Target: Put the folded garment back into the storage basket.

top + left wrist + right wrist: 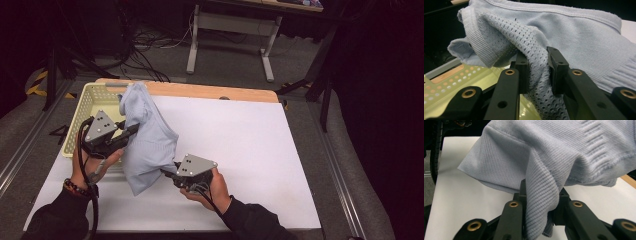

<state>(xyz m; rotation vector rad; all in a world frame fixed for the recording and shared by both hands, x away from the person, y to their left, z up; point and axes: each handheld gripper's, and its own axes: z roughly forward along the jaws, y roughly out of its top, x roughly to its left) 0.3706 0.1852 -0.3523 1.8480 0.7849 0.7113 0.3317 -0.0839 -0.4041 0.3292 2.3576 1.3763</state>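
Pale blue knitted garment [147, 142] lifted clear beside the yellow perforated plastic basket [90, 107], left gripper [134, 131] and right gripper [167, 171] each pinching a fold; judged mid-task: taken out, spreading on the white table sheet [250, 150] remains.

The garment [148, 145] is soft pale-blue knit cloth, matt, finely ribbed on its body with open mesh panels (the holes show plainly in the left gripper view); the basket [89, 102] is glossy perforated yellow plastic; the desk [240, 130] wears a smooth matt white sheet, its far edge bare wood; each gripper's jaws are matt black plastic with brass-coloured rivets.
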